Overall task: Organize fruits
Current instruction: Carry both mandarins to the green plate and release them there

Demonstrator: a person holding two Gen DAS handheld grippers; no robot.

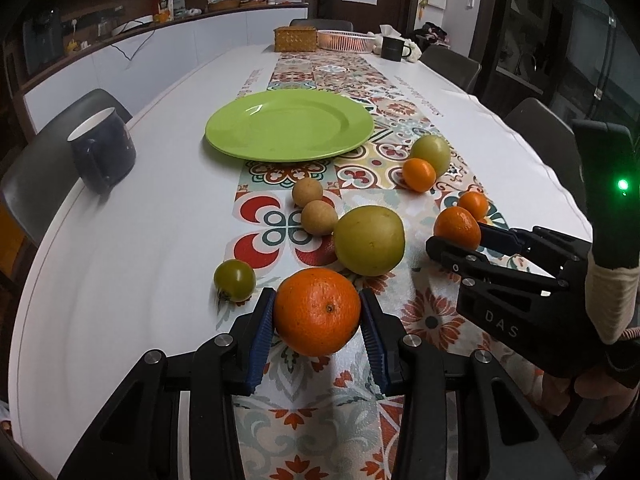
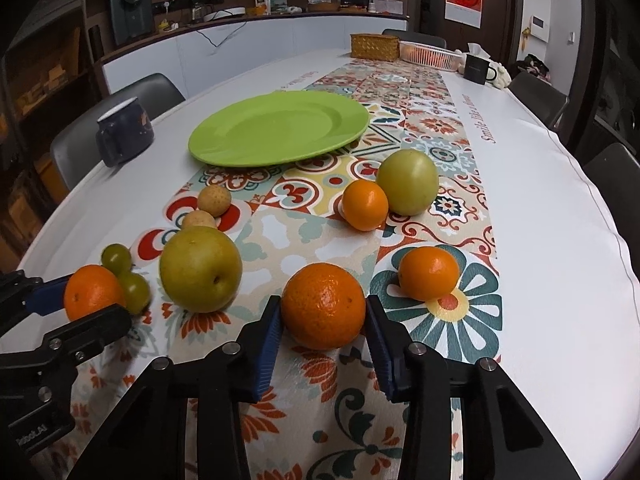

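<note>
My left gripper (image 1: 318, 312) is shut on a large orange (image 1: 318, 310), low over the table. My right gripper (image 2: 323, 312) is shut on another orange (image 2: 323, 306); it shows in the left wrist view (image 1: 458, 226) at right. An empty green plate (image 1: 290, 126) lies ahead, also in the right wrist view (image 2: 280, 128). Loose fruit lies between: a yellow-green pear (image 1: 369, 240), two tan longans (image 1: 307, 192), a small green tomato (image 1: 235, 280), a green tomato (image 2: 407, 188) and two small tangerines (image 2: 365, 205) (image 2: 429, 273).
A dark blue mug (image 1: 102, 150) stands at the table's left edge. A woven box (image 1: 295, 39), a pink basket (image 1: 346, 40) and a black mug (image 1: 394, 47) stand at the far end. Chairs surround the table.
</note>
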